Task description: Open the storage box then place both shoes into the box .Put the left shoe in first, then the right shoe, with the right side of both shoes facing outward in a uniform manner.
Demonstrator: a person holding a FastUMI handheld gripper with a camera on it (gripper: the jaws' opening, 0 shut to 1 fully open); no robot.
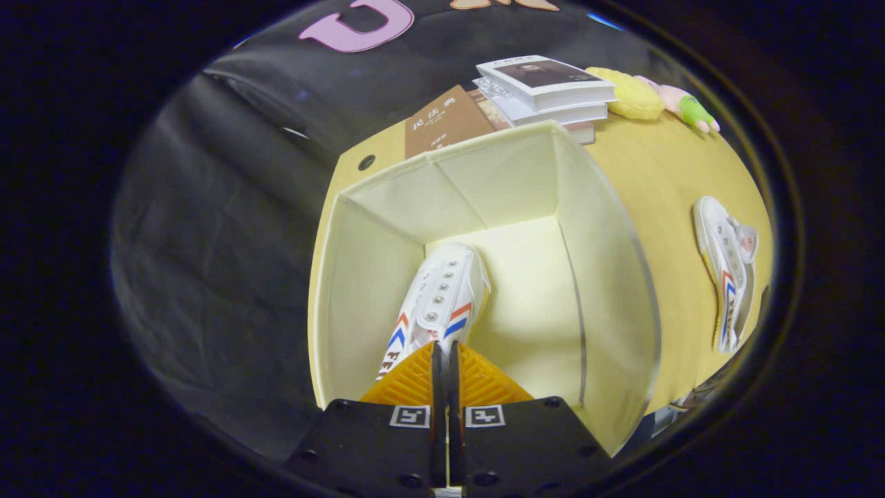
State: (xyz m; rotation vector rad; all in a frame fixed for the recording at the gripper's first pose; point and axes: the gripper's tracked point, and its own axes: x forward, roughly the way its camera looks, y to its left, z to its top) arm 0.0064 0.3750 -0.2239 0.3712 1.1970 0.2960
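The tongs (446,349) are pinching the heel of a white canvas shoe (437,301), which is hanging inside the open cream fabric storage box (608,277) on the yellow desk (664,173).

A stack of white-covered books (550,93) sits on the yellow wooden desk (664,173). Just beside the stack lies a brown flat booklet (442,124); on its other side a fuzzy yellow plush toy (632,95), perhaps with pink-and-green limbs.
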